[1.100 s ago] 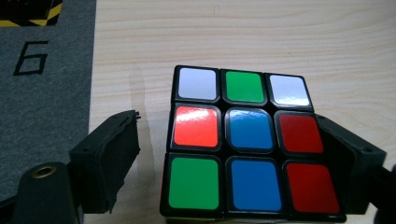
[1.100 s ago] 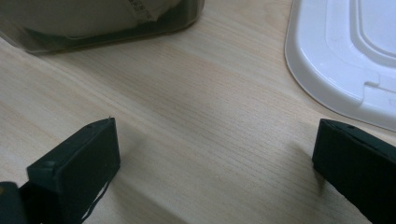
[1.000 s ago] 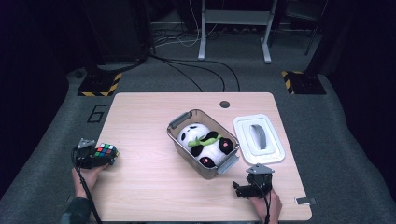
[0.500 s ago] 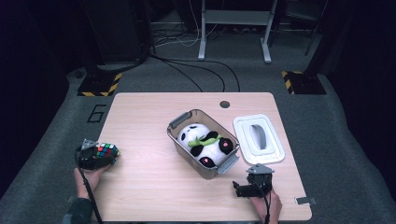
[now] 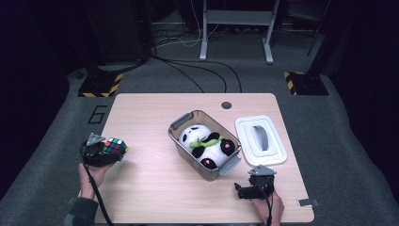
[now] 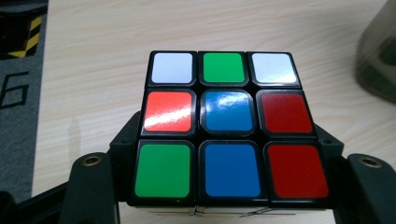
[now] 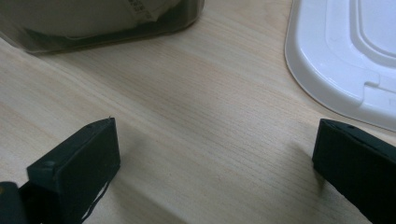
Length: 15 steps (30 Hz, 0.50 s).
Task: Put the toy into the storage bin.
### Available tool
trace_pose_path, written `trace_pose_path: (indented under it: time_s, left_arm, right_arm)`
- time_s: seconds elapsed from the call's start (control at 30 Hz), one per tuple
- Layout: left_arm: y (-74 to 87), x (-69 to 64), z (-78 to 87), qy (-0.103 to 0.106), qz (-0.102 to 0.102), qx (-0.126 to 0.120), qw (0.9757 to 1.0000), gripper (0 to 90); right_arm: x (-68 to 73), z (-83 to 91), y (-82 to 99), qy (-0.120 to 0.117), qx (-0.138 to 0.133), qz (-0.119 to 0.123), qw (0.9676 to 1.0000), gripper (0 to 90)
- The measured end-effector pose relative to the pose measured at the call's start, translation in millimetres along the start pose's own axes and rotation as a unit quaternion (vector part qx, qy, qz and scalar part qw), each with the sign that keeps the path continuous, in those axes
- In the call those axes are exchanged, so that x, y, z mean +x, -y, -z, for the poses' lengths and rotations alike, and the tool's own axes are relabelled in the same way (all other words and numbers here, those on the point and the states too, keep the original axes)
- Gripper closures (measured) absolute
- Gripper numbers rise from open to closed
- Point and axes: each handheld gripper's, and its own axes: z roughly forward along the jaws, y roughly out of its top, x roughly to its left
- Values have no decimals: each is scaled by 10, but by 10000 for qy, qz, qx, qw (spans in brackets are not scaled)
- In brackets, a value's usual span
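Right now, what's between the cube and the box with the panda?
Nothing but bare table. The high view shows empty wood from the cube, held in the left gripper, to the box.

The high view looks forward and down from above the surface [image 5: 155, 188]. Each gripper view sits close along its own jaws; all share the surface.

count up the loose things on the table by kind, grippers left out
multicoloured plastic puzzle cube, held in the left gripper: 1
black and white plush panda: 1
clear plastic bin with grey latches, holding the panda: 1
white plastic lid with a grey handle, beside the bin: 1
total: 4
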Motion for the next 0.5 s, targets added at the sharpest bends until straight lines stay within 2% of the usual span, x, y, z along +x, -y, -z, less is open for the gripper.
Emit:
trace_pose_path:
  time_s: [0.23, 0.5]
  left_arm:
    - [-168, -185, 67, 164, -183, -50, 9997, 337]
    - [-321, -338, 87, 292, -339, -83, 9990, 337]
  right_arm:
    - [1, 0, 0, 0, 2, -3, 10000, 2]
    - [0, 0, 0, -2, 2, 0, 10000, 2]
